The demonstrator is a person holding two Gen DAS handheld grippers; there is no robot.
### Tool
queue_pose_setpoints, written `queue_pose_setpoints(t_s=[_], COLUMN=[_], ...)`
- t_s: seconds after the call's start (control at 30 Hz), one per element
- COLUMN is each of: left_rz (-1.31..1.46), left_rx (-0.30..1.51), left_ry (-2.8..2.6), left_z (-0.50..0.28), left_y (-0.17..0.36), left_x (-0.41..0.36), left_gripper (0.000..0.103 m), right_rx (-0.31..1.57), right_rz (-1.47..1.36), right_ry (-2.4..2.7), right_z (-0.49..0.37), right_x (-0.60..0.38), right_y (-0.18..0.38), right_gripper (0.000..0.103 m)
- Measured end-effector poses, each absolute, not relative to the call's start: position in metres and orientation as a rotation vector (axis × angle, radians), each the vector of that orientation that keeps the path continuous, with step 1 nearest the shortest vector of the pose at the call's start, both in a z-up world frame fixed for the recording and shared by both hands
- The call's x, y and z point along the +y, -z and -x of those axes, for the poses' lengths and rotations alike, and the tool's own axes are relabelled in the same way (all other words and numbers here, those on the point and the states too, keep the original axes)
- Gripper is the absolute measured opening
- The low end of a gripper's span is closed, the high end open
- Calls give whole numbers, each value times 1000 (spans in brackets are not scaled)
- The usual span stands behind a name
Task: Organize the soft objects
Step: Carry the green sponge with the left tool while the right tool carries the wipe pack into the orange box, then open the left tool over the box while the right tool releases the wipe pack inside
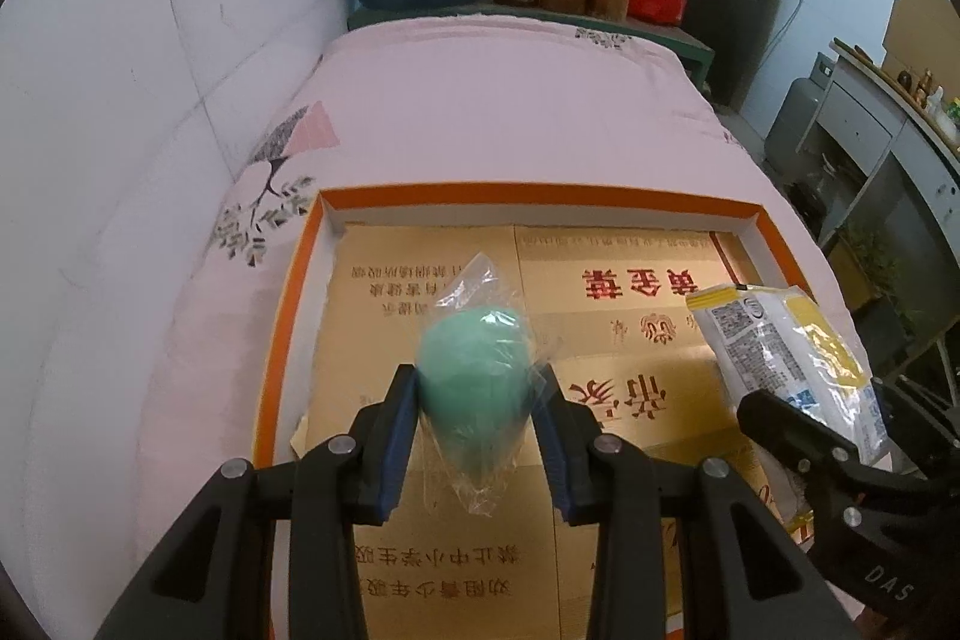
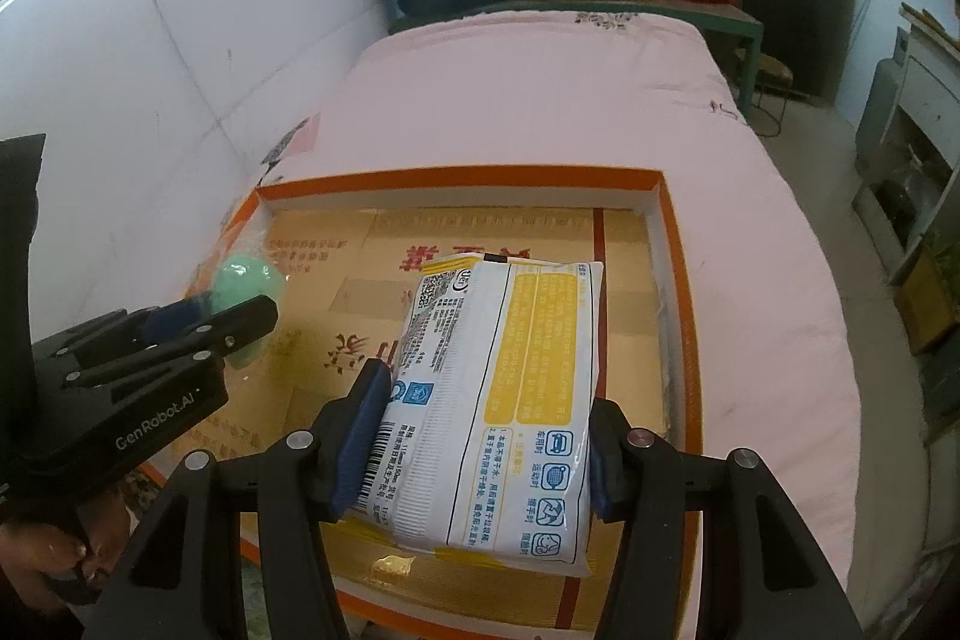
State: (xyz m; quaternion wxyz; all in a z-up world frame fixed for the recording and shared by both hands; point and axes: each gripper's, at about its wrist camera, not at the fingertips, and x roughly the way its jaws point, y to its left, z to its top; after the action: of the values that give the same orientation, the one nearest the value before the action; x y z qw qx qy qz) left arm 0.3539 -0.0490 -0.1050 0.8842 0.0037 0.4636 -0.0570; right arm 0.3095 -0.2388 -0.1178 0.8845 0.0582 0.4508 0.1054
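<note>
Crinkly film round the green sponge (image 1: 474, 388) pinched by the left hand-held gripper (image 1: 477, 436), like the white-yellow packet (image 2: 498, 400) clamped by the right hand-held gripper (image 2: 480, 436), may slip and miss the orange-rimmed box (image 1: 282, 322) below.

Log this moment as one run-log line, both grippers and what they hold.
left hand-held gripper: shut on green sponge in clear wrap | right hand-held gripper: shut on white-yellow packet | both over orange-rimmed box on pink quilt
</note>
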Motion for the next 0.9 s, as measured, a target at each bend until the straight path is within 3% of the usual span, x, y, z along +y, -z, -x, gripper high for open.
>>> queue_pose_setpoints(t_s=[0.5,0.67,0.77,0.9], left_rz=[-4,23,42,42], left_rx=[993,1043,1034,987], left_ry=[169,178,177,179], left_z=[-353,-354,-351,-344], left_y=[114,123,122,111], left_x=[-47,-44,-42,-41], left_gripper=[42,51,53,64], right_rx=[997,999,998,989], right_rz=[-103,-85,-81,-68], right_ry=[-201,-191,-186,-177], right_z=[-308,-306,-304,-301], right_x=[-236,-234,-233,-234], right_y=[140,143,143,142], right_gripper=[59,59,66,67])
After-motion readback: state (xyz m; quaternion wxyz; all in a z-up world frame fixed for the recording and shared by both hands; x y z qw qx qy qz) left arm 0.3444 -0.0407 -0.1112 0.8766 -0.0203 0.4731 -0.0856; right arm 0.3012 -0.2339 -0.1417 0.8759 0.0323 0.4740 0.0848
